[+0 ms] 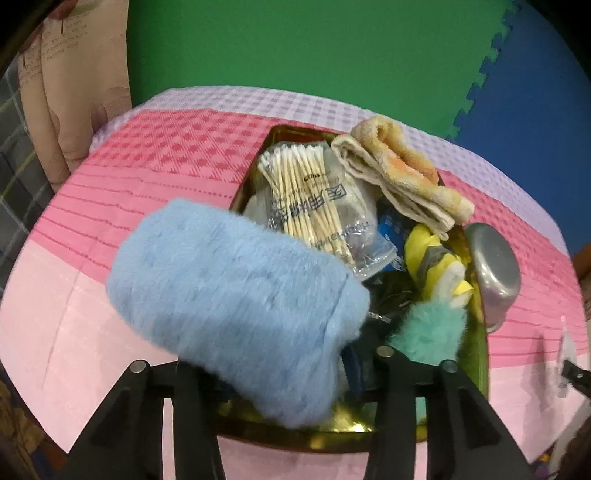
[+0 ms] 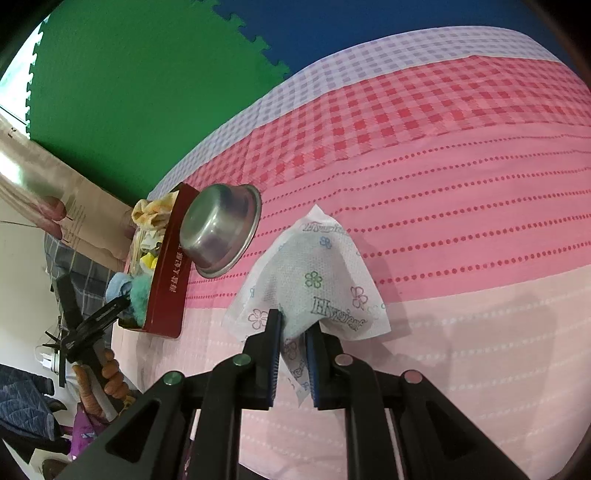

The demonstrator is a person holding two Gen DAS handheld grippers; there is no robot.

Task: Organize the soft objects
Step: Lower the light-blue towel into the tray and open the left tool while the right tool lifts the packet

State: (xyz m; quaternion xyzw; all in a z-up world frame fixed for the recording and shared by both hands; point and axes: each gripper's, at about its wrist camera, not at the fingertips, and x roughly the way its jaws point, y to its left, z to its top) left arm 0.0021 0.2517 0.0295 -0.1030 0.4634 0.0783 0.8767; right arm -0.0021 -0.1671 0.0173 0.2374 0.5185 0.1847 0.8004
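Blue plush [image 1: 236, 306] over gold-lined tin [image 1: 480, 354], between part-open left gripper [image 1: 280, 373] jaws: release step. Right gripper [image 2: 293, 332] jaws clamped on printed tissue [image 2: 314, 280]; tin next, likely.

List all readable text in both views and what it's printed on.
"Elegant"-style script brand, printed twice: printed tissue, exact spelling uncertain.
Gold Chinese characters: side of the red tin box, too small to read.
Chinese characters and Latin letters, upside down: cotton swab bag, not legible.
Small print: beige curtain, blurred.
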